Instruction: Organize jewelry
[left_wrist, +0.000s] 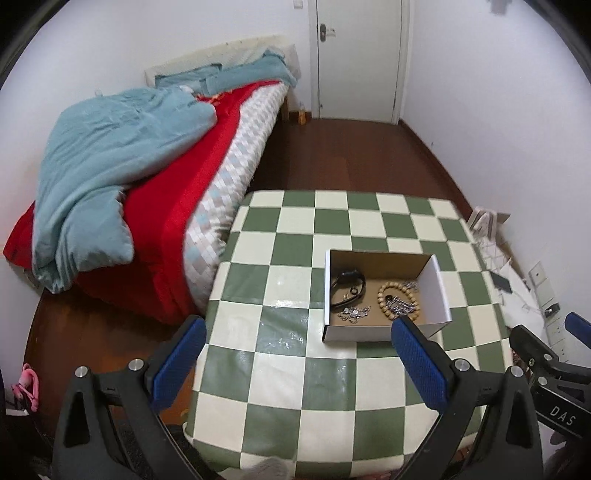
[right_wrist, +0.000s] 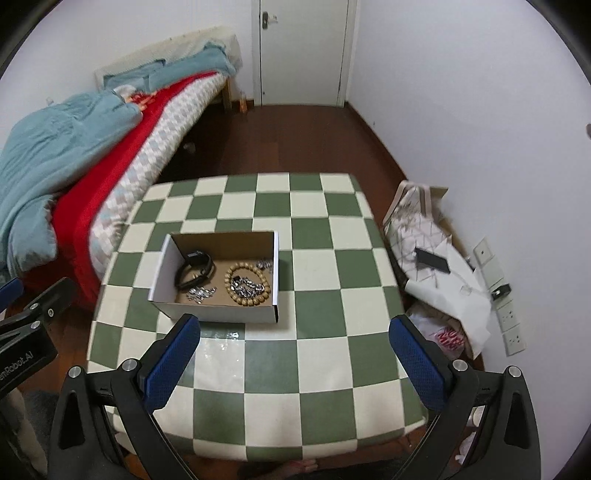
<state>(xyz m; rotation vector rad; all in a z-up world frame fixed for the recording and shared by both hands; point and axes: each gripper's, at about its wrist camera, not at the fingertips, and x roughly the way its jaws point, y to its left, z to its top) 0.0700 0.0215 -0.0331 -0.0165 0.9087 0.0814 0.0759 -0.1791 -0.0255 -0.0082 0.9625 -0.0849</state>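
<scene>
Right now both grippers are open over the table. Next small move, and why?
Probably ease the right gripper forward and down toward the cardboard box. Both grippers are open and empty, short of the box. All the jewelry in view lies in it: a black band, a wooden bead bracelet around a silver chain, and small silver pieces.

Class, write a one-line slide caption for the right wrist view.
Open right gripper hovers over a checkered table, facing a cardboard box holding a bead bracelet, chains and a black band.
</scene>
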